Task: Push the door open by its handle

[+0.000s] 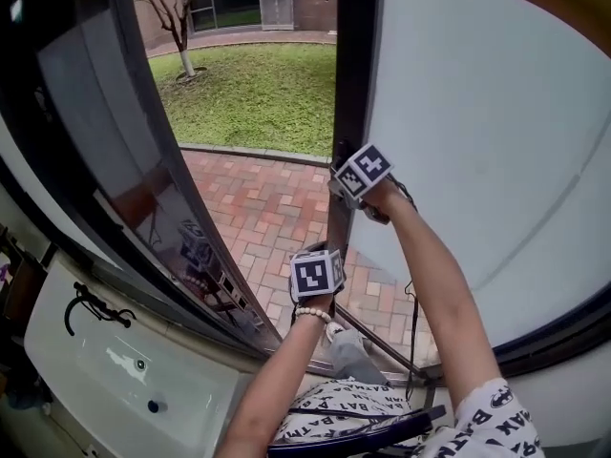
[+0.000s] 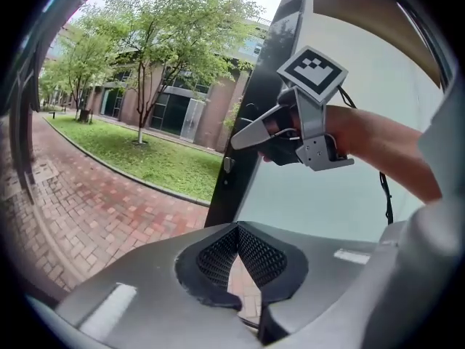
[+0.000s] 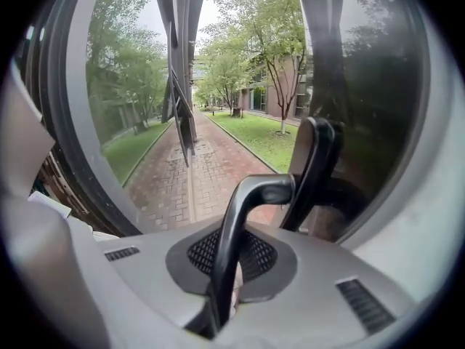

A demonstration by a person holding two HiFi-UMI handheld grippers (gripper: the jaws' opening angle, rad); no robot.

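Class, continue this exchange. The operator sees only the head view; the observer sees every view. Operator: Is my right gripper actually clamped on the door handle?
Observer: Yes. The right gripper is shut on the dark lever handle, which runs between its pads.
Operator: And my other one, is it holding anything?
Observer: No. The left gripper has its jaws together with nothing between them.

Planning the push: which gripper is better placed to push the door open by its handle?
Right: the right gripper is shut on the door handle, while the left gripper hangs empty, away from it.
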